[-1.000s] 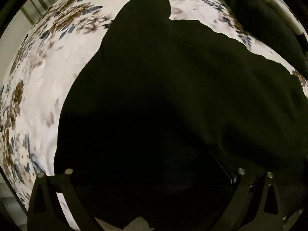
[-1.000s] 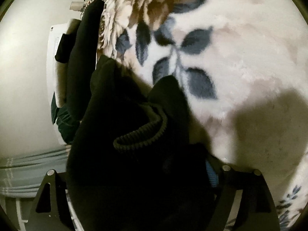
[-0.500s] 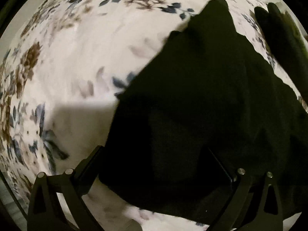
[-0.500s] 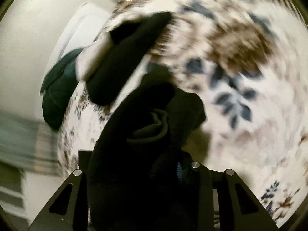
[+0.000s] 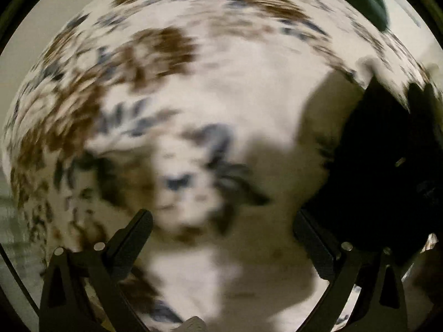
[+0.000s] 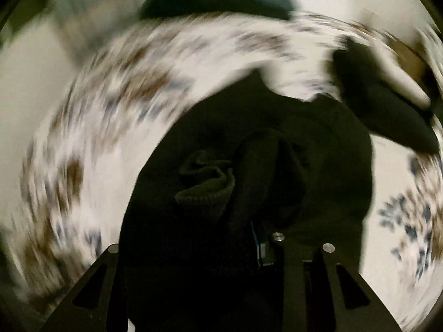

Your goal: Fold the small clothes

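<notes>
Right gripper [image 6: 216,221] pinched bunched black garment [image 6: 249,171]; jaws had just been closing, cloth between them. Garment filled space between fingers, ribbed cuff [image 6: 205,188] just ahead of them, rest draped over floral blanket [image 6: 110,96]. Left gripper [image 5: 221,232] spread wide, nothing between fingers, only blanket below. Garment [image 5: 382,166] sat beside its right finger, outside claw. Views blurred.

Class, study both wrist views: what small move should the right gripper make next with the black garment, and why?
Probably lower the black garment onto the floral blanket and spread it. It hangs bunched in the right gripper, whose jaws have just closed on it; the left gripper is open, empty, free to help.
</notes>
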### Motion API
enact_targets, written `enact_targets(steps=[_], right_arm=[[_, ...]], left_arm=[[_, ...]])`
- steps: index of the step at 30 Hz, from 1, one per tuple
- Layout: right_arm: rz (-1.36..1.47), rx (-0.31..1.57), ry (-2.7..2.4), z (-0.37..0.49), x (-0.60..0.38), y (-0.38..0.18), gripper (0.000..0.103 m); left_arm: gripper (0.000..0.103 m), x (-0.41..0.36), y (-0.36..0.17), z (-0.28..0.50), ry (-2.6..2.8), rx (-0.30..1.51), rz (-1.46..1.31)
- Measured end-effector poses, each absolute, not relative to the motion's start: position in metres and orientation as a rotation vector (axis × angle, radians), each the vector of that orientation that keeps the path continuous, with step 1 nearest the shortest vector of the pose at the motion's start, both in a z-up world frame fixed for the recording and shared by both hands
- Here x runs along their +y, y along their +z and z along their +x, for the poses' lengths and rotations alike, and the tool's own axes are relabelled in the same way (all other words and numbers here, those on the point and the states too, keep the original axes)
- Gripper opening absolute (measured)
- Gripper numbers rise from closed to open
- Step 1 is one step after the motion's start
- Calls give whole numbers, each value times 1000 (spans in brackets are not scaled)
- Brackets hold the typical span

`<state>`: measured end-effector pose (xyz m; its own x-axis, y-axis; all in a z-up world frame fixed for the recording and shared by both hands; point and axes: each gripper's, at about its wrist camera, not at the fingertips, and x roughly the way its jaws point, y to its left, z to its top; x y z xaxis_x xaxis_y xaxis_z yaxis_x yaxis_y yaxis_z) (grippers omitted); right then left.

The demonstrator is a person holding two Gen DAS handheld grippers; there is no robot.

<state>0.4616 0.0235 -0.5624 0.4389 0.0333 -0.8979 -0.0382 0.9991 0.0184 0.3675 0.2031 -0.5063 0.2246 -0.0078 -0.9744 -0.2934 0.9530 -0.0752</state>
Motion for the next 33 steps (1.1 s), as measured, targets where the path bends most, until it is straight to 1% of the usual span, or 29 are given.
enact_targets(steps=[3,4,5,6,7,8,10,11,12,13,16,18,20,22,26,27,28,29,30,33], right_arm=[[-135,1129,52,454,53,-578,36],[-138,1141,55,455,53,-580,39],[-117,1162,65,456,51,-578,46],[-93,1184,81,456,48,-575,51],[-20,1228,144,459,41,-566,63],[44,1244,192,463,31,-557,72],[312,1240,336,460,-5,-529,79],[427,1228,374,457,-25,-518,79],[593,1211,423,451,-57,-505,84],[667,1202,413,447,-81,-498,89],[721,1221,310,441,-142,-495,89],[683,1241,232,441,-175,-503,89],[662,1288,170,446,-205,-524,89],[709,1334,165,454,-231,-556,89],[822,1414,198,466,-258,-608,89],[875,1423,215,469,-264,-623,89],[906,1427,230,472,-266,-632,89],[940,1437,243,476,-270,-645,89],[968,1446,242,481,-273,-656,89],[995,1440,276,496,-277,-676,89]], left_arm=[[103,229,-508,362,231,1348,-310],[103,234,-507,362,238,1349,-323],[103,235,-506,359,235,1347,-332],[103,235,-503,355,231,1341,-341],[103,235,-498,353,227,1337,-349],[103,234,-491,351,214,1327,-364],[103,230,-472,352,179,1290,-403],[103,225,-460,352,161,1268,-418],[103,220,-450,353,136,1246,-431],[103,210,-437,355,100,1227,-436],[103,185,-420,369,28,1200,-414],[103,166,-417,380,-6,1199,-381],[103,145,-420,392,-29,1207,-413],[103,123,-431,408,-35,1216,-437],[103,92,-471,431,-18,1332,-476],[100,90,-486,435,-3,1342,-496],[79,93,-497,435,8,1333,-531],[72,100,-506,436,10,1326,-581],[69,114,-516,437,41,1327,-644],[69,156,-512,425,123,1251,-823]])
